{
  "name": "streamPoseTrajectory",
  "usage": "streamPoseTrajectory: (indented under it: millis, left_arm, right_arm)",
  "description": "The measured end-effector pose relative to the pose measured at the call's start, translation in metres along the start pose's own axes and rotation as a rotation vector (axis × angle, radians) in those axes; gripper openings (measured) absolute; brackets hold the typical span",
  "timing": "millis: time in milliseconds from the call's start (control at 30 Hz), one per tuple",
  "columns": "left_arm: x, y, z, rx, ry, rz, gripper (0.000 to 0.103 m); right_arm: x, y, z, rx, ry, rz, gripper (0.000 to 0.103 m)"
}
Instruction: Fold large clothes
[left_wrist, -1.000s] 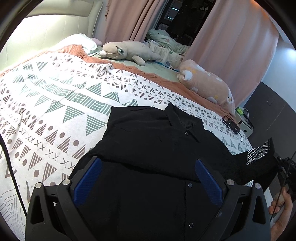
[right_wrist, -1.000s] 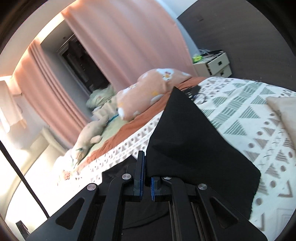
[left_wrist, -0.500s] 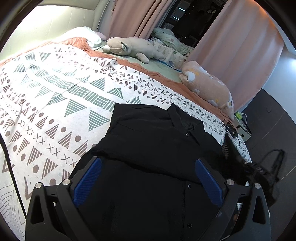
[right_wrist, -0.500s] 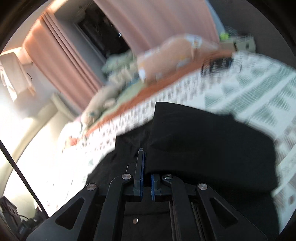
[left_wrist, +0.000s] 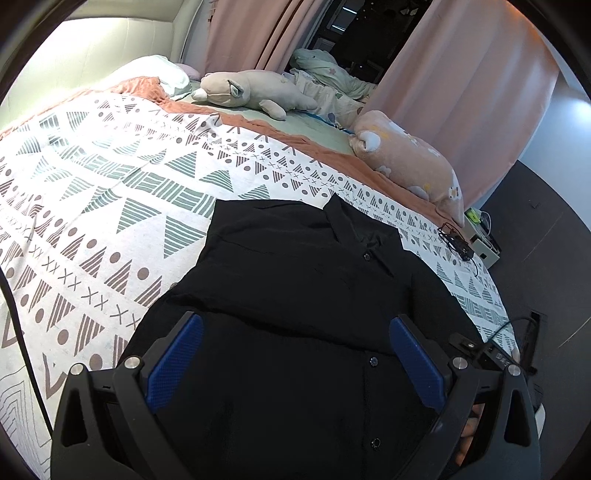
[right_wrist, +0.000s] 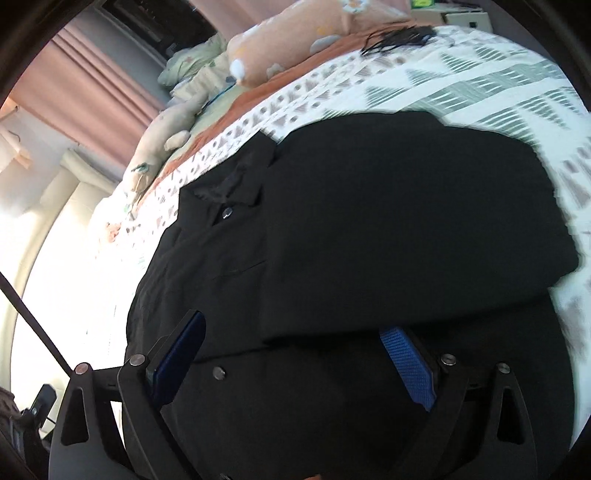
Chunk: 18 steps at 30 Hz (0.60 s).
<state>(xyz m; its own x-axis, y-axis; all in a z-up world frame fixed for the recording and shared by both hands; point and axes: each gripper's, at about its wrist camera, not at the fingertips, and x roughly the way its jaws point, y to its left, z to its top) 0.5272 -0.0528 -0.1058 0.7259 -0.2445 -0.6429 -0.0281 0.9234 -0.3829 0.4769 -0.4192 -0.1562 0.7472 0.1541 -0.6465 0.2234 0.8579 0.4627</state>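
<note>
A black button-up shirt (left_wrist: 295, 280) lies front up on the patterned bedspread (left_wrist: 92, 206), collar toward the far side. Both sleeves are folded in over the chest; the right one shows as a flat black panel (right_wrist: 406, 214) in the right wrist view. My left gripper (left_wrist: 295, 350) is open and empty above the shirt's lower front. My right gripper (right_wrist: 295, 354) is open over the shirt (right_wrist: 221, 266), just below the folded sleeve's edge, holding nothing.
A grey plush toy (left_wrist: 251, 92) and a peach plush pillow (left_wrist: 406, 162) lie at the far side of the bed. A black cable bundle (left_wrist: 456, 242) sits near the bed's right edge, beside a small bedside unit (left_wrist: 484, 247). Pink curtains (left_wrist: 461, 92) hang behind.
My right gripper carried the right sleeve in over the shirt's chest, laid it flat and opened, letting go. The left gripper stayed open and hardly moved.
</note>
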Motion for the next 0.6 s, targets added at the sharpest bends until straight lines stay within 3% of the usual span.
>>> streamPoseTrajectory:
  millis: [300, 433, 600]
  left_arm:
    - [0.001, -0.001, -0.002, -0.001, 0.0, 0.012, 0.103]
    - [0.003, 0.0, -0.002, -0.002, 0.004, 0.021, 0.103]
    - [0.004, 0.001, -0.002, -0.004, 0.004, 0.02, 0.103]
  right_arm:
    - [-0.082, -0.047, 0.0, 0.049, -0.131, -0.195, 0.095]
    - [-0.091, -0.066, 0.001, 0.095, -0.145, -0.243, 0.095]
    - [-0.072, -0.058, -0.006, 0.124, -0.178, -0.292, 0.094]
